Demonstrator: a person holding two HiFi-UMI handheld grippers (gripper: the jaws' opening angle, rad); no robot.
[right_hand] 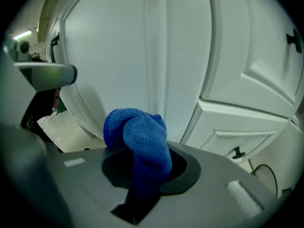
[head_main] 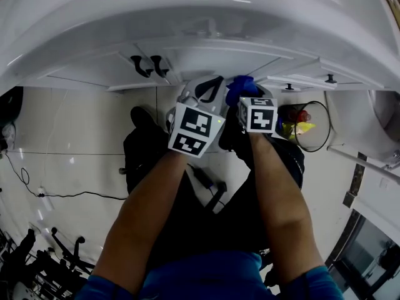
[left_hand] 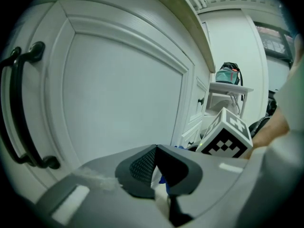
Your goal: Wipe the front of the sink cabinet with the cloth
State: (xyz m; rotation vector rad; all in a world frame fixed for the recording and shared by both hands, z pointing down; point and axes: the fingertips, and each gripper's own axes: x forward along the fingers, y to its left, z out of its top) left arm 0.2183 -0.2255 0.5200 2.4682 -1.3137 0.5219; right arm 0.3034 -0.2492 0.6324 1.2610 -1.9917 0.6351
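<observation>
Right gripper (right_hand: 146, 169) is clamped on the blue cloth (right_hand: 137, 137). The wad bunches up out of the jaws and sticks forward along the jaw axis, with a tail hanging down through the slot. The sink cabinet (right_hand: 118, 56) front is dead ahead of the wad: a white door panel, with an upright strip just right of centre and drawer fronts with a small black knob (right_hand: 237, 153) lower right. The cloth is near the panel, but I can't tell from the right gripper view if it's touching; the fisheye flattens the gap. In the head view both grippers sit side by side under the counter overhang, the cloth on the right one, so the right arm does the wiping. Left gripper (left_hand: 159, 167) has its jaws closed together. A thin white and blue sliver shows in the slit below the tips, probably background, and nothing is clearly held. It faces the left door panel, with the black door handle (left_hand: 19, 113) off to its far left. My read: the wipe is about to make contact or is at its first pass. The next move wants the wad pushed straight forward onto the panel, then dragged across, keeping clear of the knob.
</observation>
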